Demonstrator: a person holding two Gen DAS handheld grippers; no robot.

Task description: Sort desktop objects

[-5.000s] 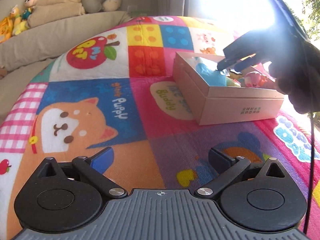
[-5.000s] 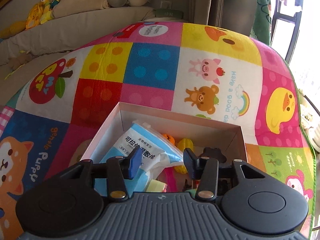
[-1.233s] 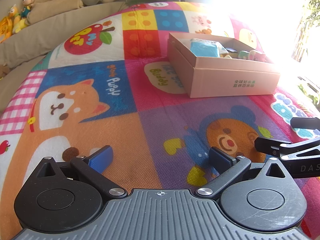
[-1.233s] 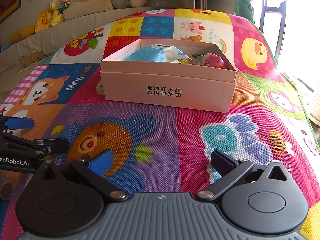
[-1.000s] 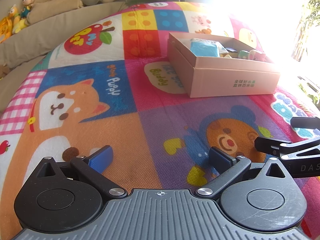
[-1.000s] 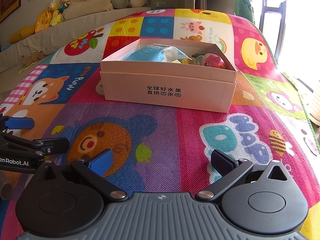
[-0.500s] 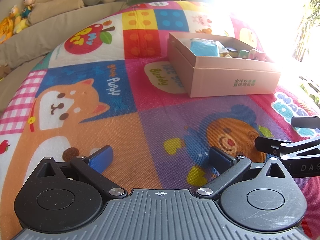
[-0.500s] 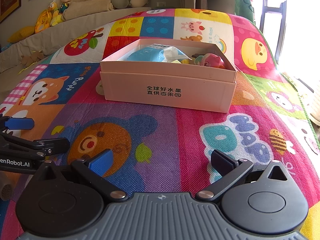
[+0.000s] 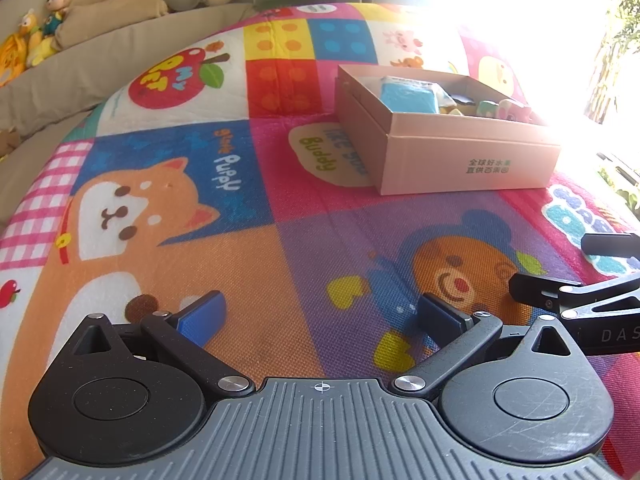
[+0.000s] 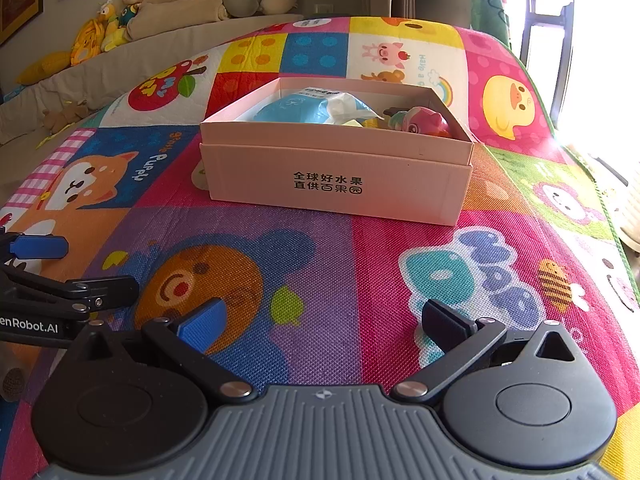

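With both claws spread wide and empty, left gripper [image 9: 320,312] and right gripper [image 10: 320,320] rest low over the play mat [image 10: 320,248]. Beyond, pink box [image 10: 336,176] holds tissue pack [image 10: 308,108] and toys [image 10: 420,120]. Sorting looks finished; next, likely nothing to grasp.

Home living room — cartoon play mat [image 10: 320,264], sofa [image 10: 168,60], plush toys [image 10: 120,12]

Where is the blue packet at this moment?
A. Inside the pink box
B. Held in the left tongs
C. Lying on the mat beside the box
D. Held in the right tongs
A: the blue packet lies inside the box, and both the left tongs and the right tongs are open and hold nothing.
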